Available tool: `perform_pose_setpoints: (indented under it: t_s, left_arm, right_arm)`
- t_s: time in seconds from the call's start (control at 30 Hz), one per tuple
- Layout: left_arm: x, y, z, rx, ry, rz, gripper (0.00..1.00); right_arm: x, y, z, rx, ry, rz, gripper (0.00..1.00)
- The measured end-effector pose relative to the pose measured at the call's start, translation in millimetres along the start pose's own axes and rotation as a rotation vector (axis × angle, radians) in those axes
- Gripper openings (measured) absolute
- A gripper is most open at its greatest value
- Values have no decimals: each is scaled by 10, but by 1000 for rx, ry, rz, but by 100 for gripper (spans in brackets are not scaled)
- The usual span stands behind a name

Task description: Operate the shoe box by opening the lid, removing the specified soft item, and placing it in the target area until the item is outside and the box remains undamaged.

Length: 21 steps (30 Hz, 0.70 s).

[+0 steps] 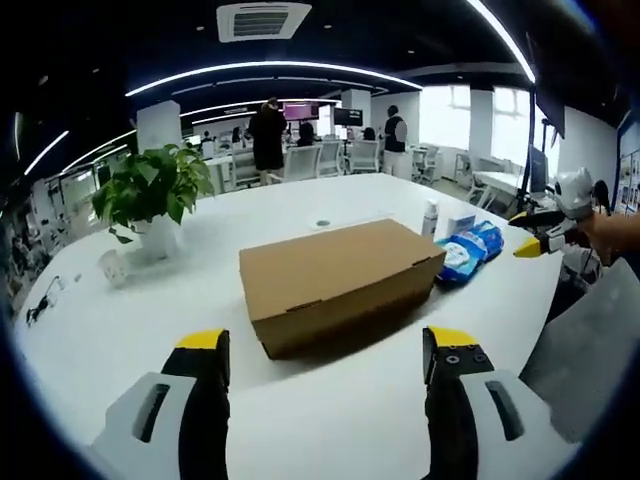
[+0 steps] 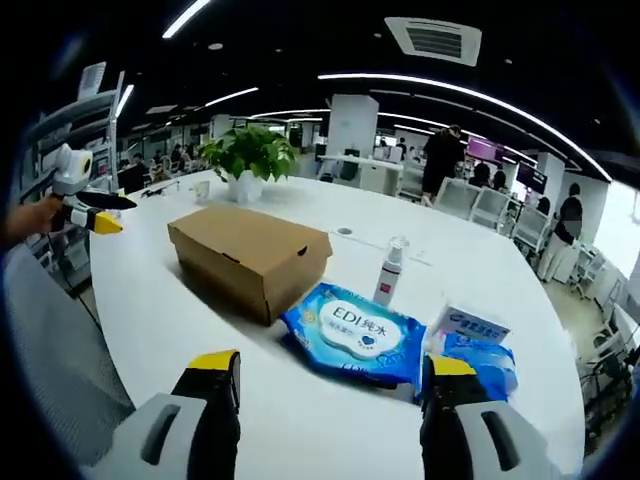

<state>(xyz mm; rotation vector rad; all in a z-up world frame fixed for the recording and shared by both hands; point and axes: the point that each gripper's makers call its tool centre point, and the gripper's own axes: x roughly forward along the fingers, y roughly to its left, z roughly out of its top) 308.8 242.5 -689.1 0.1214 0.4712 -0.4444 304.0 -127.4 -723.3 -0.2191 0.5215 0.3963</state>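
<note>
Both hand-held grippers, left (image 1: 325, 352) and right (image 2: 328, 372), hang wide and empty. The box (image 1: 335, 280) sits shut mid-worktop (image 1: 120, 330). Risk: a jaw digging under that lid could tear the cardboard.

A white table (image 2: 200, 330) before me carries a closed cardboard shoe box (image 2: 248, 255) at centre, blue wipes packs (image 2: 352, 335) lower right, a spray bottle (image 2: 390, 272), a potted plant (image 2: 245, 160) upper left.
</note>
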Motion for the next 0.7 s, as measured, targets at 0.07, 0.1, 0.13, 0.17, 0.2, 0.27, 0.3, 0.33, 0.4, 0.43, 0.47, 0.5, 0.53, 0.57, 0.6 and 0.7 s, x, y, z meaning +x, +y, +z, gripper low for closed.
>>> perform_pose_setpoints:
  t_s: [0.07, 0.1, 0.13, 0.17, 0.2, 0.27, 0.3, 0.33, 0.4, 0.43, 0.47, 0.5, 0.53, 0.57, 0.6, 0.7]
  left_arm:
    - [-39, -41, -32, 11, 2, 1, 86]
    - [-62, -64, -45, 13, 0, -1, 87]
    - [-68, -70, -50, 13, -1, -1, 87]
    - [-80, -82, -61, 14, 1, -3, 89]
    - [-101, -87, -74, 31, -2, 3, 90]
    - [-133, -70, -119, 41, 14, 21, 94]
    - [-152, -69, -129, 39, 12, 25, 95]
    - [-178, -62, -129, 32, -1, 32, 97]
    - [-219, -65, -152, 24, -7, 37, 99]
    - [-235, -66, -167, 26, -4, 41, 100]
    - [-252, -71, -182, 27, -1, 44, 100]
    - [-278, -75, -199, 26, 2, 49, 100]
    - [-297, -87, -208, 25, 3, 48, 100]
    - [-316, -100, -216, 22, 3, 47, 100]
    - [-338, -114, -229, 18, 3, 48, 100]
    - [-380, -157, -265, 17, -1, 44, 100]
  right_arm:
    - [-83, -15, -68, -6, 9, -13, 75]
    - [-134, -23, -91, -11, 8, -22, 77]
    - [-169, -27, -104, -12, 6, -26, 78]
    - [-210, -38, -115, -8, -1, -34, 80]
    - [-242, -39, -123, -8, -8, -38, 81]
    - [-283, -47, -152, -21, -13, -46, 84]
    - [-305, -55, -174, -28, -13, -52, 86]
    - [-327, -56, -203, -34, -11, -55, 87]
    - [-363, -54, -257, -24, -1, -56, 90]
    - [-376, -44, -279, -6, 4, -52, 91]
    - [-390, -36, -302, 7, 10, -51, 92]
    - [-415, -27, -317, 22, 13, -53, 92]
    - [-435, -18, -320, 27, 9, -55, 92]
    - [-456, -7, -321, 32, 3, -55, 93]
    - [-482, 3, -313, 45, -9, -59, 94]
    - [-544, 34, -304, 65, -34, -67, 96]
